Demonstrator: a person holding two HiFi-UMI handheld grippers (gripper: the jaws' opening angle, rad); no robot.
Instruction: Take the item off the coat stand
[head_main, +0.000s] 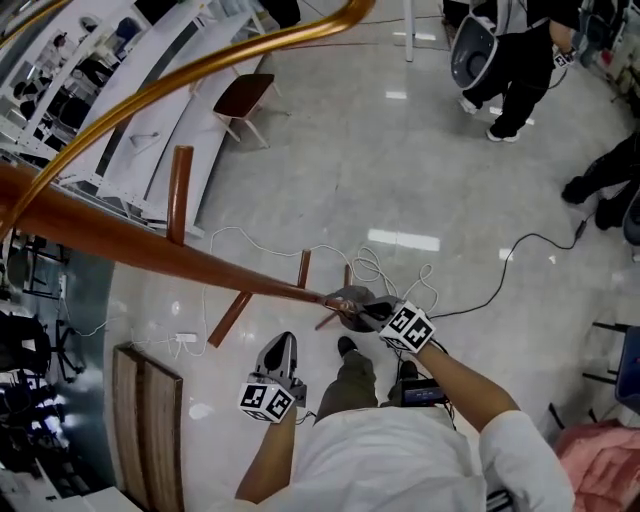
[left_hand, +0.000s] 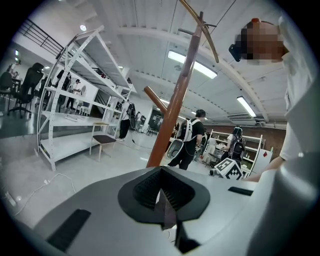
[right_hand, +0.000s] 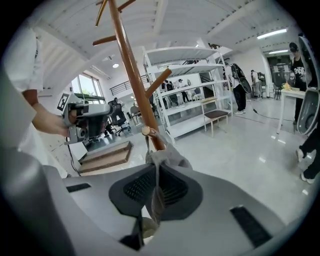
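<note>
Closest to the lens, the right gripper (right_hand: 156, 175) is seen clamped tight on a fold of the grey cloth item (right_hand: 170, 156). The fabric is pinched flat between the ribbed pads and bunches up just beyond the tips.

And the item is not off yet! It is hung by a thin loop from a short peg (right_hand: 146, 131) low on the coat stand (right_hand: 131, 70). It sits right beside the brown pole, and the cloth droops under the peg's knobbed end. So the grasp is judged done, and the lifting-off is the step now in hand.

What is called for next, by the look of it: the cloth is to be raised and drawn outward along the upward-slanting peg until the loop clears the knob. Then it can be carried away from the pole. A straight tug downward or sideways would likely be caught by the knob, and the stand could be rocked.

Over on the other side, the left gripper (left_hand: 162, 190) is held closed with nothing between its jaws. It is kept low and well apart from the item, with the pole seen beyond it, and no part in the grip is taken by it.

Further out, in the head view, white cables (head_main: 372, 262) are seen looped on the glossy floor (head_main: 400, 170) beneath the stand.
</note>
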